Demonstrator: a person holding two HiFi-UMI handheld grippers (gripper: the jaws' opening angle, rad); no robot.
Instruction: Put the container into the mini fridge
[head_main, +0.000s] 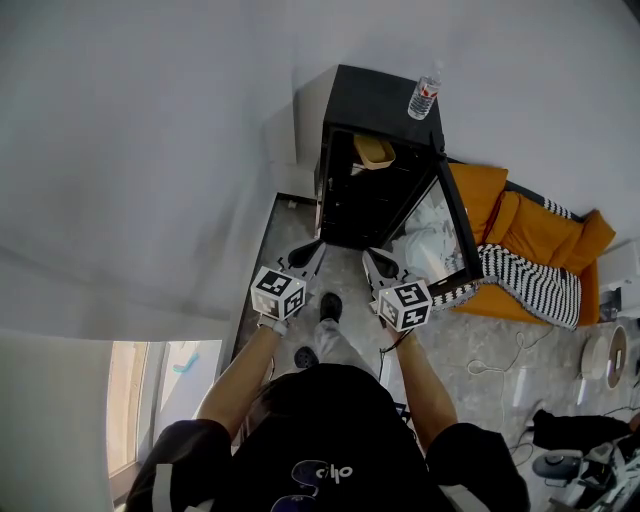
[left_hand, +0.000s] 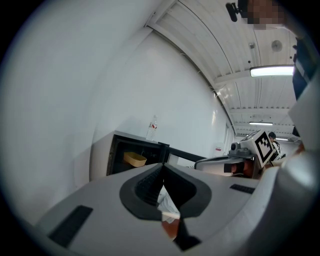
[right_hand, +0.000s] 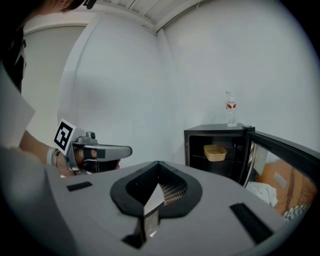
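Note:
The tan container (head_main: 373, 151) lies on the upper shelf of the black mini fridge (head_main: 375, 95), whose door (head_main: 455, 215) hangs open to the right. Both grippers hover side by side in front of the fridge, a short way back from it. My left gripper (head_main: 318, 247) is shut with nothing in it, and so is my right gripper (head_main: 368, 256). In the left gripper view the left gripper (left_hand: 163, 166) has its pads meeting, with the container (left_hand: 134, 159) beyond. In the right gripper view the right gripper (right_hand: 158, 163) is shut, and the container (right_hand: 215, 152) is to the right.
A water bottle (head_main: 424, 97) stands on top of the fridge. Right of the open door lie orange cushions (head_main: 520, 235) and a striped blanket (head_main: 530, 280), with white cloth (head_main: 430, 240) behind the door. A white wall (head_main: 150, 150) runs along the left. Cables (head_main: 500, 360) lie on the floor.

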